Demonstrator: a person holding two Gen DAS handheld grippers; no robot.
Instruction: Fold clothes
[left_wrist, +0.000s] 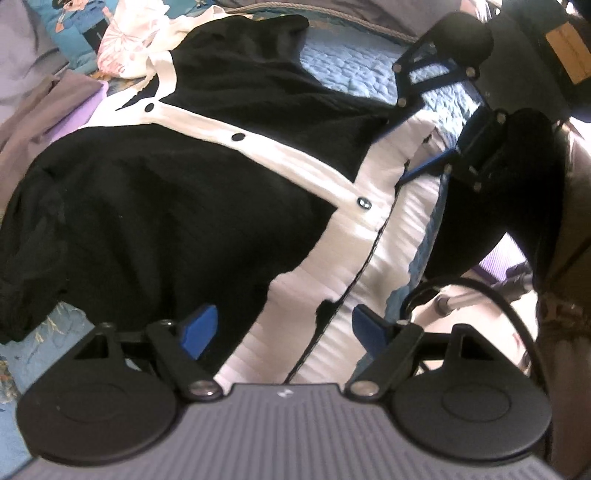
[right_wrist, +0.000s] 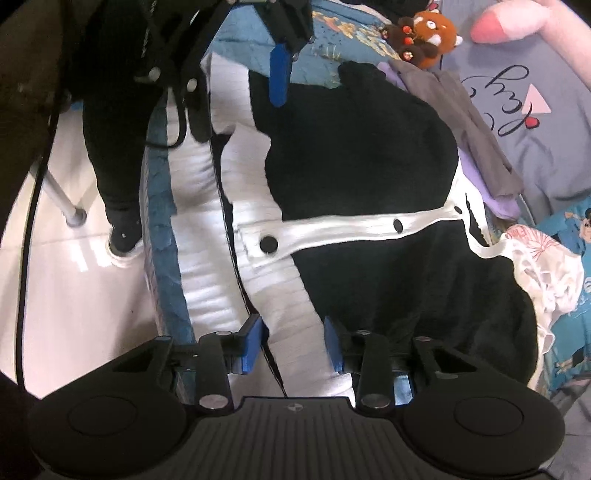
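A black cardigan (left_wrist: 155, 206) with a white button band (left_wrist: 295, 162) and a white ribbed hem (left_wrist: 391, 229) lies spread flat on a blue quilted bed (left_wrist: 354, 62). My left gripper (left_wrist: 284, 332) stands open over one end of the hem, its blue fingers (left_wrist: 201, 328) on either side of the cloth. In the right wrist view the cardigan (right_wrist: 362, 147) lies ahead, and my right gripper (right_wrist: 293, 345) is open astride the other end of the hem (right_wrist: 295, 325). Each gripper shows in the other's view: right gripper (left_wrist: 410, 147), left gripper (right_wrist: 279, 77).
Beyond the collar lies a pink and white floral garment (right_wrist: 543, 266), with grey and purple clothes (right_wrist: 476, 125) beside a sleeve. A plush toy (right_wrist: 430, 31) sits further back. The bed edge (right_wrist: 162, 229) runs along the hem, with a person's black-trousered leg (right_wrist: 114, 155) on the tiled floor.
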